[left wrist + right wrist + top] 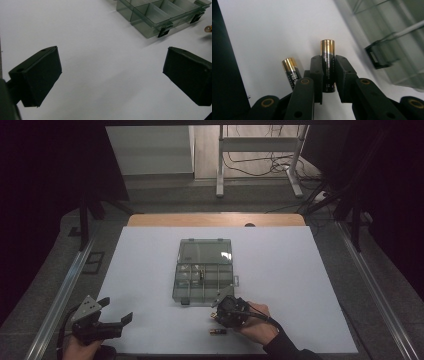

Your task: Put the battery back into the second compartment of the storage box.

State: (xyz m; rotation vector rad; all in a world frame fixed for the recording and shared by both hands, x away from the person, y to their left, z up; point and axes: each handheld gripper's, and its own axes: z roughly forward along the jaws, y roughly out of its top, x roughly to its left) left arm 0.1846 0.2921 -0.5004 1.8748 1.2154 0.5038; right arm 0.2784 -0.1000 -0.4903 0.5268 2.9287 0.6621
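Observation:
My right gripper (216,314) (328,61) is shut on a black and gold battery (327,50), which stands up between the two pads. A second battery (290,71) (218,332) lies on the white table just beside it, near the front edge. The gripper sits right in front of a clear grey compartment box (176,290) (402,35) whose lid (205,251) is folded back. My left gripper (116,310) (112,72) rests at the table's front left corner, jaws wide open with only bare table between them.
The box (142,25) has several compartments and black latches (163,31) on its near wall; small items lie in one middle compartment (201,272). The white sheet (300,285) ends at a wooden strip (215,220) at the back. Metal rails (60,295) run along both sides.

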